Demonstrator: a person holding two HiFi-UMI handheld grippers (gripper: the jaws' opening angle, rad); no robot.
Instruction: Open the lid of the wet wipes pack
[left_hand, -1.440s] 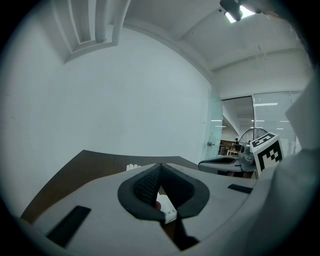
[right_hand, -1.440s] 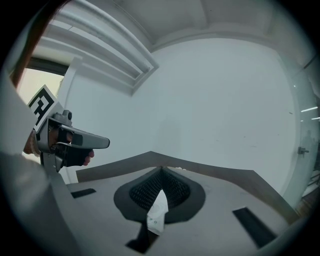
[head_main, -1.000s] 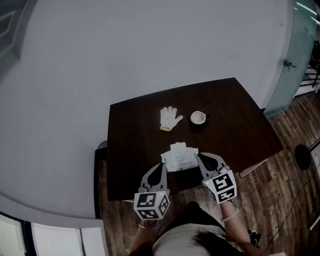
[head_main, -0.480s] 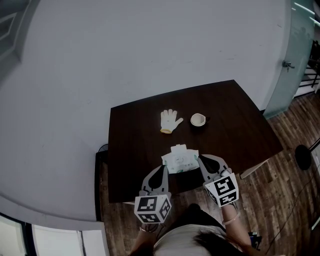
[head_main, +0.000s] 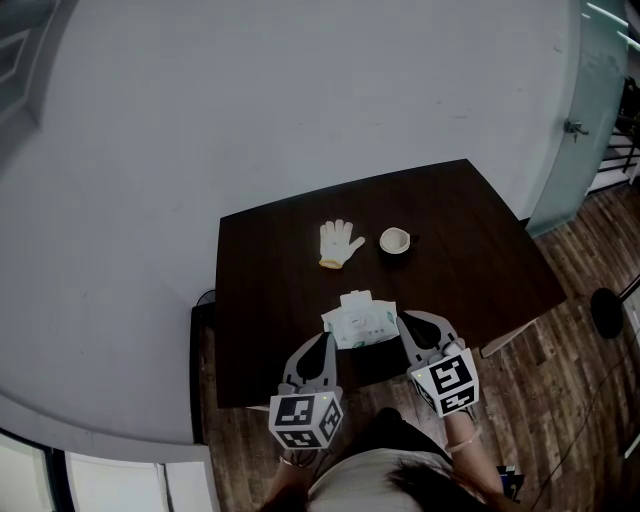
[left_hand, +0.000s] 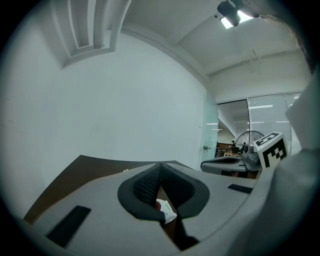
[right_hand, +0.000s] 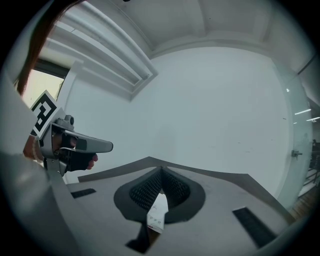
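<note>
STATE: my left tongs and right tongs each pinch an edge of the white soft-film wet wipes pack between them | RISK: film may slip or tear | CAUSE: uneven pull

Dark brown wooden table, rectangular, far edge close to a plain pale grey wall. Wood plank floor, brown, visible near and right of the table. Frosted glass door at far right, with a metal handle. Black round base on the floor at right, kind unclear. White ceiling with stepped recessed trim along the wall. Ceiling lamp lit. Bright window on the left. Beyond the glass at right, an office with strip lights and a standing fan.
</note>
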